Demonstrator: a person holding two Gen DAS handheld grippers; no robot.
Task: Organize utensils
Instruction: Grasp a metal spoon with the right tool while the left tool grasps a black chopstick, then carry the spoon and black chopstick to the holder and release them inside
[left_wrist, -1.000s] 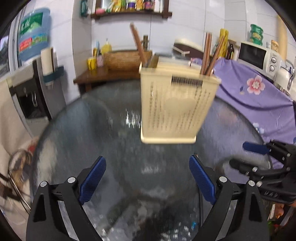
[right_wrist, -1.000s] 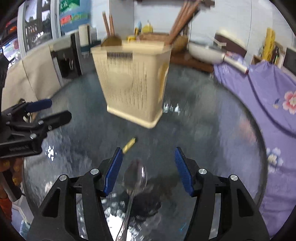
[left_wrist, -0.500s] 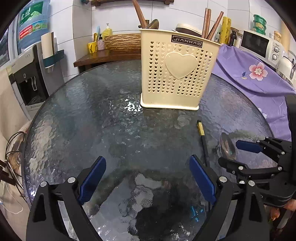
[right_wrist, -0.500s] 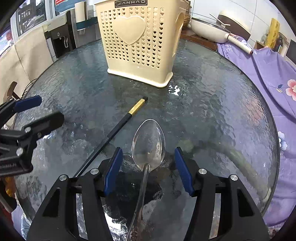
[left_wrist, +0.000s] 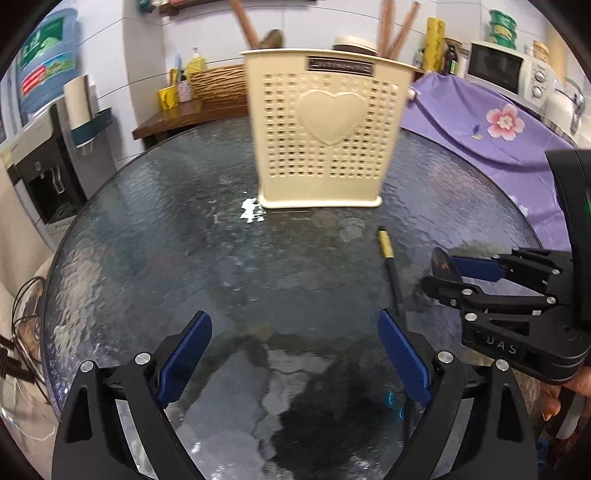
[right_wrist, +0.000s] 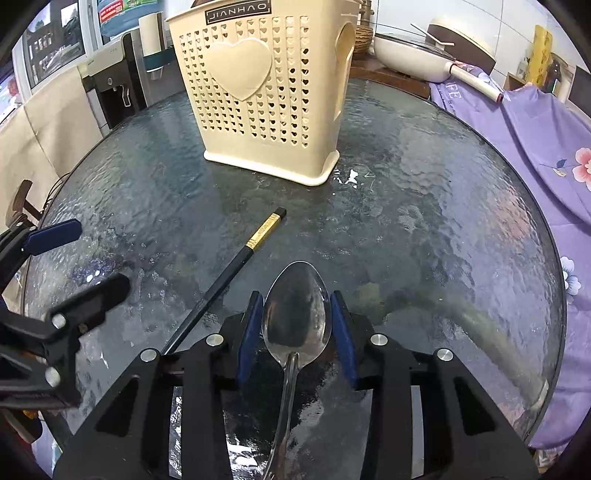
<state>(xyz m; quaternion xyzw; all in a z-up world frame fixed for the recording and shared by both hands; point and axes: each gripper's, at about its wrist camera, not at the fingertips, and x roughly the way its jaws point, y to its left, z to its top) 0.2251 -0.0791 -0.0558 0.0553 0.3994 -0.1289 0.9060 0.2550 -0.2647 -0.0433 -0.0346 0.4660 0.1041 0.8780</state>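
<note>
A cream perforated utensil holder with a heart stands on the round glass table, with wooden utensils sticking out of its top; it also shows in the right wrist view. A black chopstick with a gold band lies on the glass in front of it, also seen in the left wrist view. My right gripper is shut on the bowl of a metal spoon, low over the table. My left gripper is open and empty, to the left of the chopstick.
A purple flowered cloth hangs at the table's right side. A water dispenser stands to the left. A wooden side table with a basket and bottles is behind. A white pan and a microwave sit at the back right.
My right gripper has closed on the spoon's bowl; half a second ago its jaws stood open around it. Both grippers have moved lower and nearer the table. The left gripper stays open.
</note>
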